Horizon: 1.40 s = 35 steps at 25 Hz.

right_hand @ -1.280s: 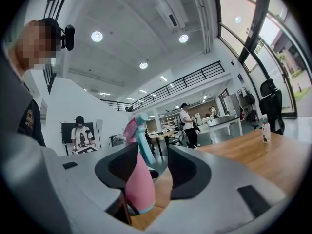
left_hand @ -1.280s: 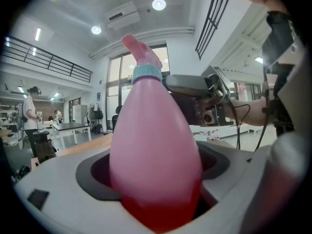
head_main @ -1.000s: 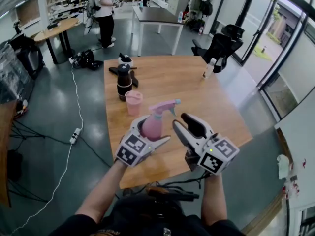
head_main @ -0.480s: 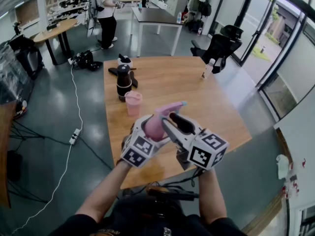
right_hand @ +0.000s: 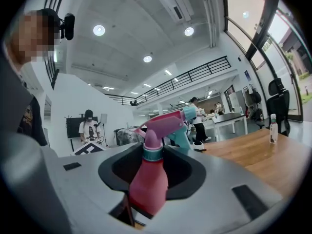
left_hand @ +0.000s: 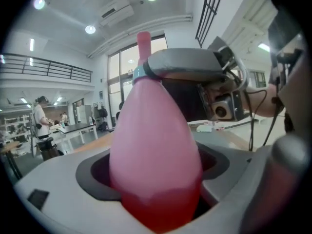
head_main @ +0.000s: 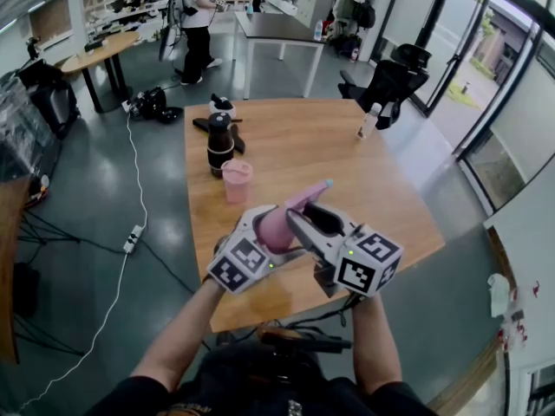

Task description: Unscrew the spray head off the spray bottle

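Observation:
A pink spray bottle [head_main: 274, 225] with a pink and teal spray head [head_main: 310, 192] is held tilted above the wooden table [head_main: 286, 146]. My left gripper [head_main: 276, 232] is shut on the bottle's body [left_hand: 153, 145], which fills the left gripper view. My right gripper [head_main: 300, 218] reaches in from the right. Its jaws stand on either side of the neck and its teal collar [right_hand: 152, 153], just below the spray head [right_hand: 164, 123]. They are closing, and a gap still shows between the pads and the neck. In the left gripper view, one right jaw crosses the bottle's top.
A pink cup [head_main: 236, 180] and a black flask [head_main: 218, 143] stand at the table's left, with a black object [head_main: 222, 111] behind them. A small clear bottle [head_main: 368, 120] stands far right. A black chair [head_main: 392, 74] and a person [head_main: 198, 16] are beyond the table.
My right gripper has moved left from beside the bottle to its neck, and its jaws have narrowed. The left gripper keeps its hold on the bottle.

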Each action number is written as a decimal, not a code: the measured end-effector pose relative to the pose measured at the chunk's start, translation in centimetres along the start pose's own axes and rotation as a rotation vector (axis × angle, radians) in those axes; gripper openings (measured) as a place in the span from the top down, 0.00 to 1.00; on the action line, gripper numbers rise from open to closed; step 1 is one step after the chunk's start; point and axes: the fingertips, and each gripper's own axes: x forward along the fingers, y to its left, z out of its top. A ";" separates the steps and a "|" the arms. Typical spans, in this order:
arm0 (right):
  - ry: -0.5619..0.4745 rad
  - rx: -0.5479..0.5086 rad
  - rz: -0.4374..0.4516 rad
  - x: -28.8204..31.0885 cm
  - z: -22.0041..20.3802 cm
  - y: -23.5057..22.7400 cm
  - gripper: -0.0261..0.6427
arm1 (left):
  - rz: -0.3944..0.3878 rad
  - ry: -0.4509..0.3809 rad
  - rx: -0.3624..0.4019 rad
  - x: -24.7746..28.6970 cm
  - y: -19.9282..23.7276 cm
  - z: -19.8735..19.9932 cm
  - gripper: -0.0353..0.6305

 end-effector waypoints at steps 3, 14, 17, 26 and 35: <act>-0.001 -0.014 0.086 -0.5 0.0 0.8 0.75 | -0.144 -0.026 -0.003 -0.6 -1.5 0.4 0.28; 0.028 -0.096 0.329 -1.9 -0.3 3.6 0.75 | -0.470 -0.083 0.017 -3.1 -5.2 0.9 0.28; 0.024 -0.107 0.335 -1.8 -0.3 3.9 0.75 | -0.477 -0.105 0.005 -3.3 -5.3 1.1 0.28; 0.001 -0.047 0.177 -1.0 -0.5 2.4 0.73 | -0.254 -0.091 -0.055 -2.1 -2.2 0.3 0.28; 0.002 -0.010 -0.017 0.5 -1.0 1.5 0.73 | 0.023 -0.022 -0.024 -1.1 0.7 -0.8 0.28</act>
